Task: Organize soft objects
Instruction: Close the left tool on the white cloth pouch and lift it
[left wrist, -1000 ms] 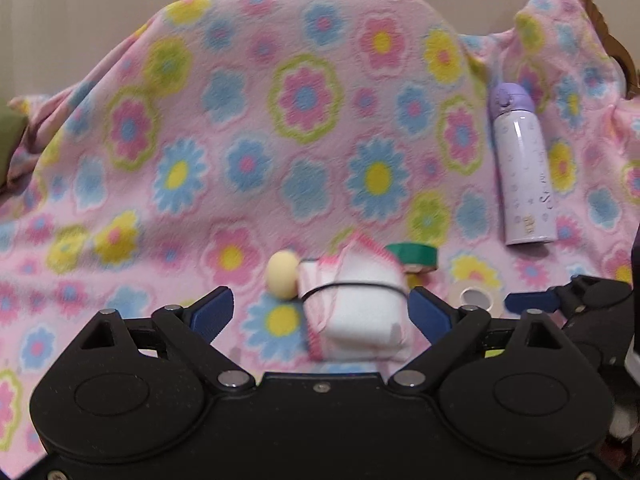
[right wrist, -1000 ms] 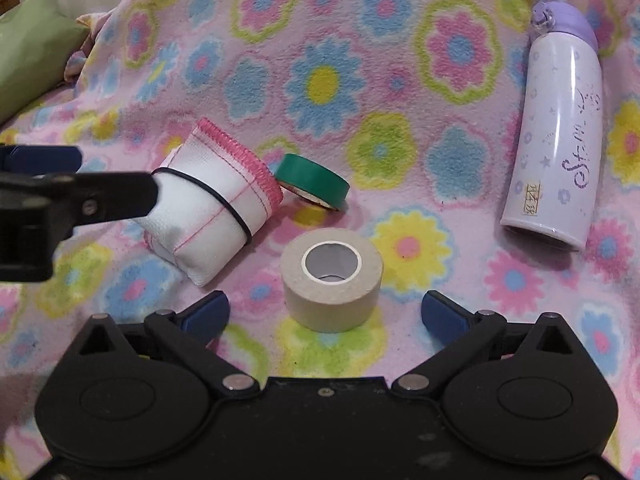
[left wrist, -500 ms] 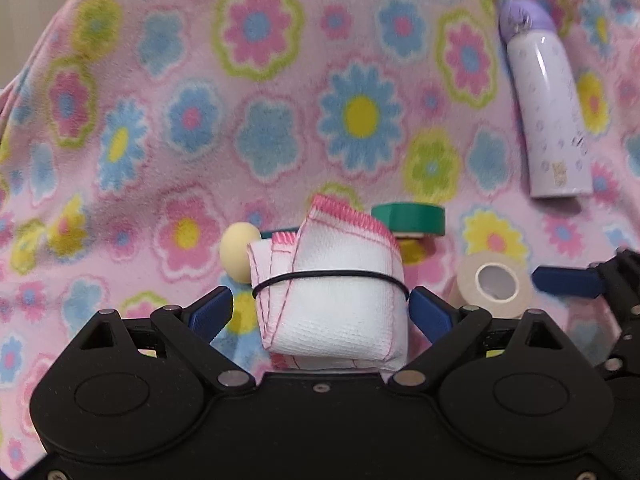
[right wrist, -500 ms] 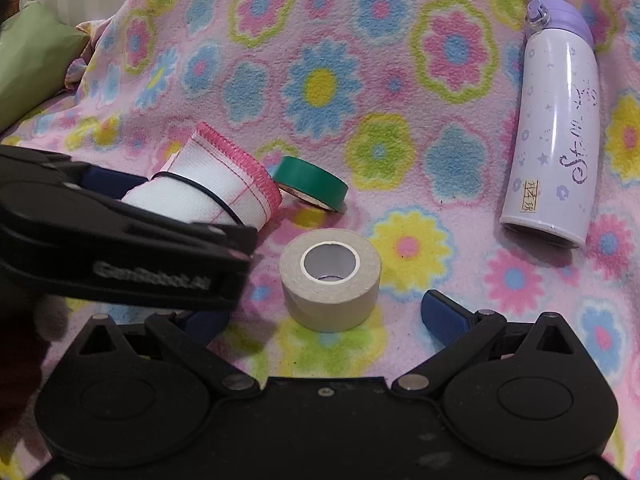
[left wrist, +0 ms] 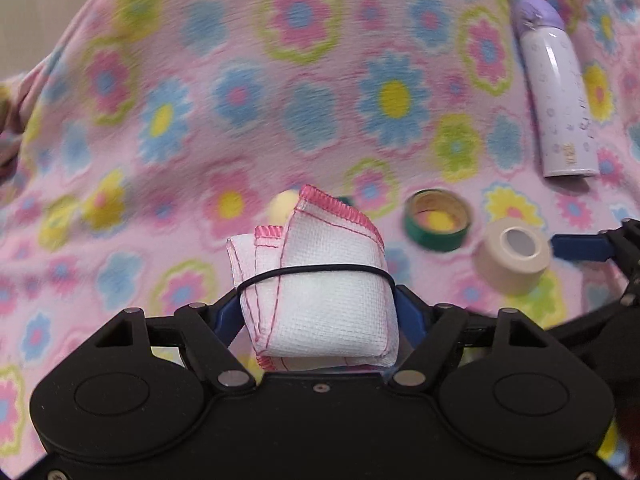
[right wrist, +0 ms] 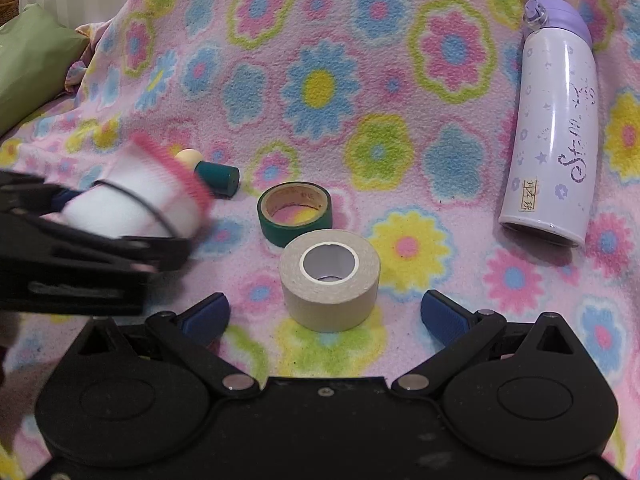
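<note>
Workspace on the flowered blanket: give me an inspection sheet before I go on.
Surface: flowered blanket, rumpled, covers all the working area.
Job's things: rolled white cloth, pink-edged, bound by a black band, between the left gripper's pads.
Clutter: beige tape roll and green tape roll flat, side by side; purple bottle lying down; a teal and cream peg toy behind the cloth.
Grippers: left gripper has just been closing, its pads now pressing the cloth's sides; right gripper open, empty, with the beige roll just ahead.
Cables: nothing seen.
Surroundings: green cushion at the blanket's far left edge.
</note>
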Demonstrator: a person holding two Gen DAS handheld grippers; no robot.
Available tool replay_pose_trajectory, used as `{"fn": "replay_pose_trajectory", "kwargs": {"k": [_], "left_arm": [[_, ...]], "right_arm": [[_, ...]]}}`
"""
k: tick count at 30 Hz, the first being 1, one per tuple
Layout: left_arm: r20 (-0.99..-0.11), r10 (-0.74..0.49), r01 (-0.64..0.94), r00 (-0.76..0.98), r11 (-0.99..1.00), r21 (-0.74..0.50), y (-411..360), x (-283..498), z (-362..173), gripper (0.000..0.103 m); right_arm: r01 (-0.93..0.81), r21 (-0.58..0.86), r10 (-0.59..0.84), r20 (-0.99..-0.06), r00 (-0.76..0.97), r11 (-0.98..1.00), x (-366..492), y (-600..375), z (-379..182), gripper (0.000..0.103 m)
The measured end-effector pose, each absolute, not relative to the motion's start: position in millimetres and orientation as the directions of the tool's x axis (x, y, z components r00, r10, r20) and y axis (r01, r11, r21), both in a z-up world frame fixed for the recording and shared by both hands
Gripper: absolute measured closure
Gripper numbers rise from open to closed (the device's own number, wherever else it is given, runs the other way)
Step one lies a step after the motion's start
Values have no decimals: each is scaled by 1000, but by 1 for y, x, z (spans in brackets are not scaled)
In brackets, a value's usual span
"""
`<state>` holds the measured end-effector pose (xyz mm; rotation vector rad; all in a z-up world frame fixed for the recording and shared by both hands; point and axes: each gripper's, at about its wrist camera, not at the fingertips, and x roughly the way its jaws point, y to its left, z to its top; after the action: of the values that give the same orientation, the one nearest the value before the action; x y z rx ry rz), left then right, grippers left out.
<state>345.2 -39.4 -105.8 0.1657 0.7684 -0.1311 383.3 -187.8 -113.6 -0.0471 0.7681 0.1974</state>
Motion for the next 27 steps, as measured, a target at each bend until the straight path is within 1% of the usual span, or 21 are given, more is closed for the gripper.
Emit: {"fn": "replay_pose_trajectory", "kwargs": {"k": [4, 8, 10, 13, 16, 18, 20, 23, 27], "left_arm": [[-698, -53, 149, 714, 986, 78, -9, 343, -108, 31], [-687, -91, 128, 721, 992, 3, 11, 349, -108, 26], [-675, -83, 129, 733, 991, 19, 9, 350, -108, 25], [-658, -49, 135, 751, 988, 81, 0, 353, -116, 21], [-654, -74, 131, 753, 991, 39, 5, 355, -116, 20], [-661, -82, 114, 746, 993, 5, 11, 358, -116, 17], [-660, -78, 111, 747, 994, 8, 10, 357, -118, 16], [-659, -44, 98, 751, 994, 45, 4, 357, -119, 11], [-672, -44, 79, 739, 997, 22, 8, 361, -120, 6]], "right_arm": [[-193, 33, 162, -694, 702, 981, 383, -188, -113, 0], [-193, 33, 162, -694, 701, 981, 383, -189, -113, 0], [-193, 31, 160, -695, 701, 981, 383, -189, -113, 0], [-192, 28, 157, -696, 701, 981, 382, -189, -113, 0], [-191, 23, 152, -698, 700, 981, 382, -188, -113, 0], [-191, 23, 153, -698, 699, 981, 383, -188, -113, 0], [-192, 22, 152, -699, 699, 981, 383, -188, -113, 0], [-193, 13, 146, -702, 697, 981, 383, -186, -114, 0], [-195, 3, 140, -706, 694, 981, 385, -185, -114, 0]]}}
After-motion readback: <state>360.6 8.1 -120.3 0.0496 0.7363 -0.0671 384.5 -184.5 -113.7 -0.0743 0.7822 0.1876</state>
